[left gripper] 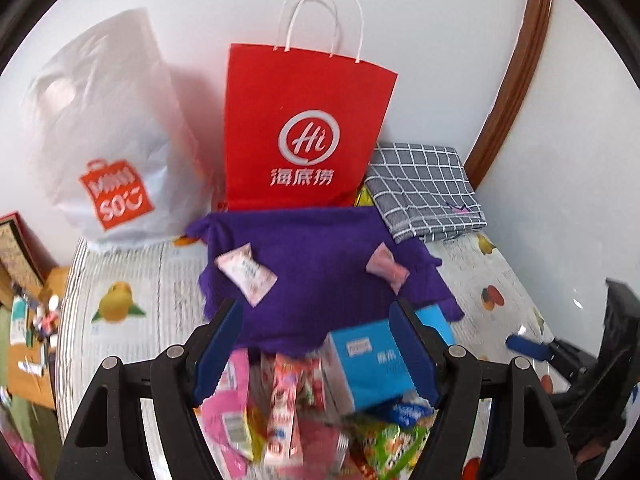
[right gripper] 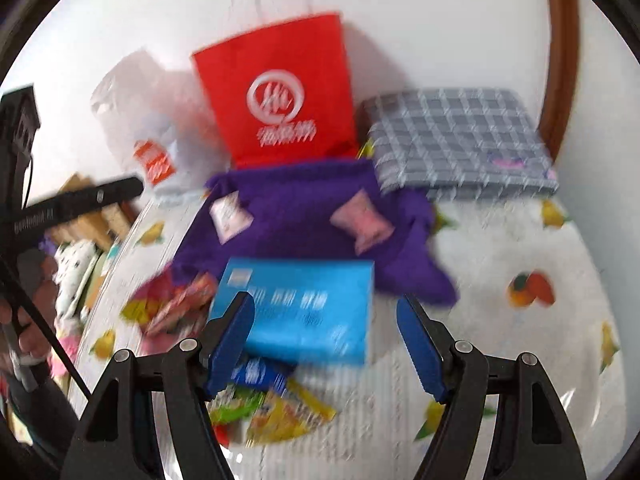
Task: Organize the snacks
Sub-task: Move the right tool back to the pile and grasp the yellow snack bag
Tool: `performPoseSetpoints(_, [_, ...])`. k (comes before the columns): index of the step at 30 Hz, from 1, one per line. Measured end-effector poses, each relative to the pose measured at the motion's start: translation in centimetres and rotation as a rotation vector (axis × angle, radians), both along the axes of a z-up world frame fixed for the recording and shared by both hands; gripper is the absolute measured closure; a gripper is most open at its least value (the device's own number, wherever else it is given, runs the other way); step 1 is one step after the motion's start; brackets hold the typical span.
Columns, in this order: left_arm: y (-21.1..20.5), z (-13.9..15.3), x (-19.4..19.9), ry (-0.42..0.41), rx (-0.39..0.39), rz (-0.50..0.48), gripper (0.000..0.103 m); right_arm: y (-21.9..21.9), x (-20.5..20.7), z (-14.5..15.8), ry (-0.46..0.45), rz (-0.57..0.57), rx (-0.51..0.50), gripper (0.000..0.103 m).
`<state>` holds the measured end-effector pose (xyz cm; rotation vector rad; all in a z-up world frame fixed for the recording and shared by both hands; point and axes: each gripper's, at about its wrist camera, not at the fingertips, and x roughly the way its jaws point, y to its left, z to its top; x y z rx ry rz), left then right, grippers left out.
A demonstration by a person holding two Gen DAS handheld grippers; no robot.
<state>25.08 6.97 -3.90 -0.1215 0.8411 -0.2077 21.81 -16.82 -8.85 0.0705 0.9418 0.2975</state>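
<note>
Left wrist view: left gripper (left gripper: 316, 354) hangs over the snack pile (left gripper: 320, 420), fingers wide, nothing between the pads. Right gripper (right gripper: 326, 344) likewise stands wide and empty above the blue box (right gripper: 304, 312); that frame is blurred, so finer detail is uncertain. Snacks lie loose at the near edge of the table (left gripper: 120, 280), apparently tipped out for sorting. Two pink packets (left gripper: 246, 272) (left gripper: 386, 266) rest apart on the purple cloth (left gripper: 320, 264), probably a first sorted group. Red bag (left gripper: 304, 128) stands upright against the wall, white bag (left gripper: 108, 132) beside it; contents of both are hidden. Folded checked cloth (left gripper: 424, 188) sits right of the red bag.
</note>
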Motion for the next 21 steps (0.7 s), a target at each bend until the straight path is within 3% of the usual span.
performPoseSetpoints(11, [2.1, -2.0, -5.9, 0.036, 0.002, 0.058, 0.029, 3.5, -5.6, -5.2, 0.106, 0.112, 0.041, 0.029])
performPoseSetpoints(15, [2.9, -3.0, -7.5, 0.057, 0.014, 0.081, 0.029, 4.4, -6.0, -6.9, 0.107, 0.088, -0.051, 0.029])
performPoseSetpoints(21, [4.7, -3.9, -9.5, 0.073, -0.003, 0.128, 0.029, 1.1, -6.4, -8.2, 0.154, 0.017, -0.038, 0.035])
